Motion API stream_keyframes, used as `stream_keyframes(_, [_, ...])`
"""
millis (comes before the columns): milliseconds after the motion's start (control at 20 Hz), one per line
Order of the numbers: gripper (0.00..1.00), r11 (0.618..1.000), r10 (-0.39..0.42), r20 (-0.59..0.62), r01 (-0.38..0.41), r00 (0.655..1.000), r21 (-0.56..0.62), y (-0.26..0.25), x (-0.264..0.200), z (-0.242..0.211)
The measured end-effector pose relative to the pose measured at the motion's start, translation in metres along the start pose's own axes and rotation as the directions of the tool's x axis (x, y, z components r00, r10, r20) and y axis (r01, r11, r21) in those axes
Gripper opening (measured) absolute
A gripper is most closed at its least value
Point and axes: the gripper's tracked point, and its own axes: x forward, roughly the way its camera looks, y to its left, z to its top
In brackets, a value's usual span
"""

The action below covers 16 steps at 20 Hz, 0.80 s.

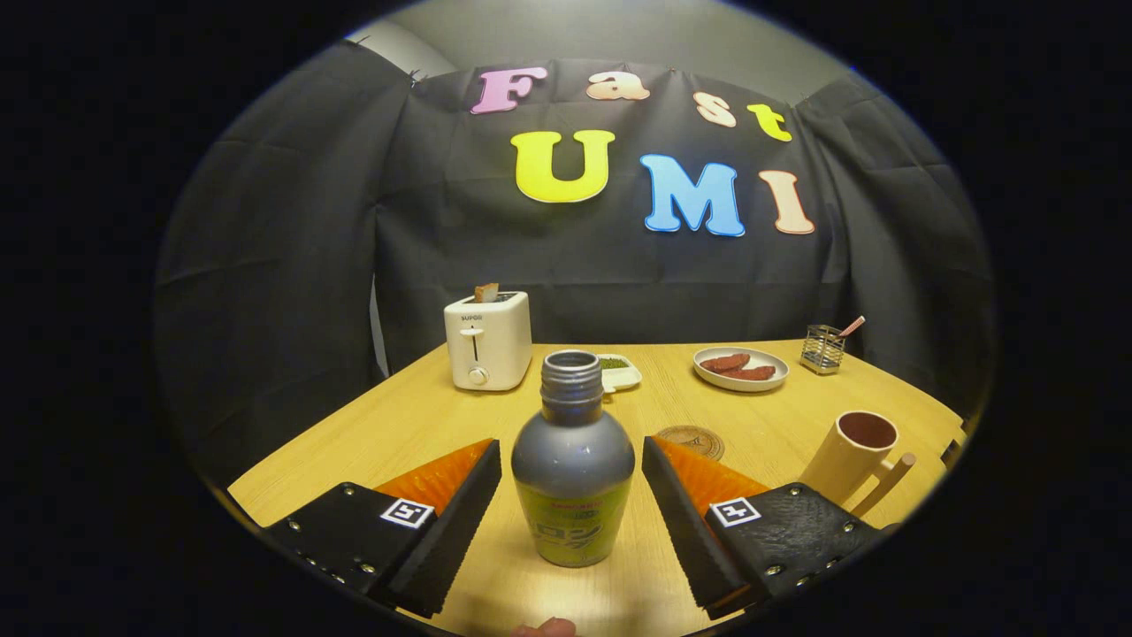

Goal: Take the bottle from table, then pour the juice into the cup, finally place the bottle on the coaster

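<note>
The bottle [572,460] stood upright and uncapped on the worktop [424,416], between the gripper's [572,495] two fingers, with a gap on each side. The gripper was spread wide, gripping nothing. To take it well, the fingers should close evenly on the lower body and keep it vertical so no juice spills. The gripper sat level, pointing forward. The coaster [691,441] lay just beyond, the cup [854,456] off right.

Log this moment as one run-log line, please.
phase: reaching for bottle | gripper: open, fingers either side of bottle, not touching | bottle: upright, uncapped | cup: beyond right finger | coaster: bare
</note>
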Motion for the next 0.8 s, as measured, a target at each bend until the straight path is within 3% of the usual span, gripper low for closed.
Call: stream_keyframes(800, [0.98,1.000,-0.010,-0.145,0.010,0.989,0.004,0.002,0.020,-0.057])
